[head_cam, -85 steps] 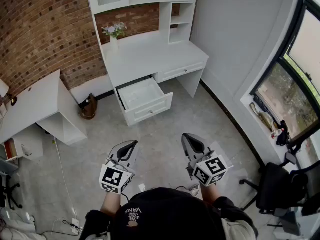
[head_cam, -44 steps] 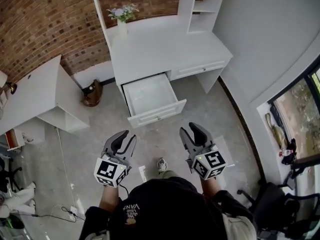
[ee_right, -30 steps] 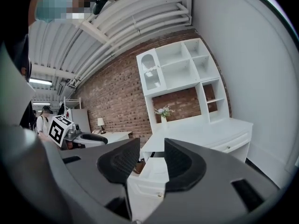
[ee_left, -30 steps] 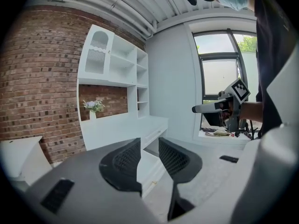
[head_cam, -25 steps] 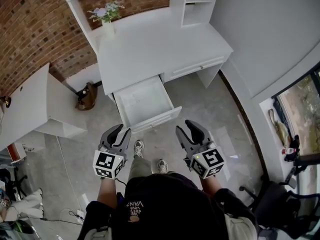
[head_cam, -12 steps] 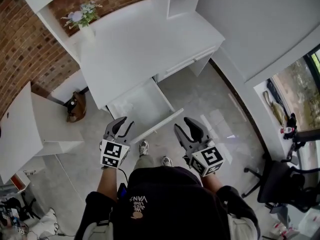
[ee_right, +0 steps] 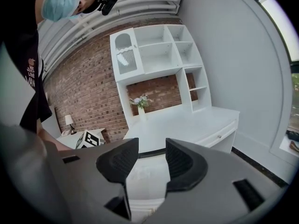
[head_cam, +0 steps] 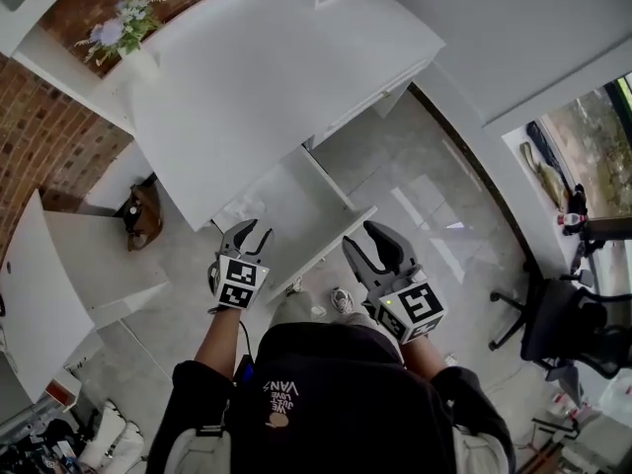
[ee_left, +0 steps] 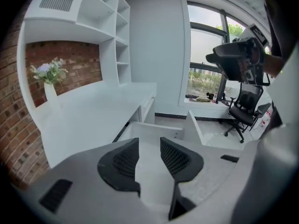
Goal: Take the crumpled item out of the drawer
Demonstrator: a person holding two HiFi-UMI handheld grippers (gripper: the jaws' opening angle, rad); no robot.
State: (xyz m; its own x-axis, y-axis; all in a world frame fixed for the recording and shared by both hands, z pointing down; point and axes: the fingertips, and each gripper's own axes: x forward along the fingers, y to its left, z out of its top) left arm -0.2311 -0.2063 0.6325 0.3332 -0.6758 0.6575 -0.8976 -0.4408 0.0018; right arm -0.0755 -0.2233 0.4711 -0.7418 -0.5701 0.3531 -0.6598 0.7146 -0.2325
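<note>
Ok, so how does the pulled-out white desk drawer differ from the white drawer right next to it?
The pulled-out white drawer juts over the floor with its pale inside showing; the neighbouring white drawer sits shut under the desktop. The open one hangs below the white desk's left part, the shut one below its right. A small knob shows on the shut front; none is visible on the open one. Both are white.

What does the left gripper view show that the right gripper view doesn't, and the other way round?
Only the left gripper view: a black office chair. Only the right gripper view: a small table lamp and a glass-fronted white cupboard door. Both: the white desk, its pulled-out white drawer, a white vase of flowers and the red brick wall.
</note>
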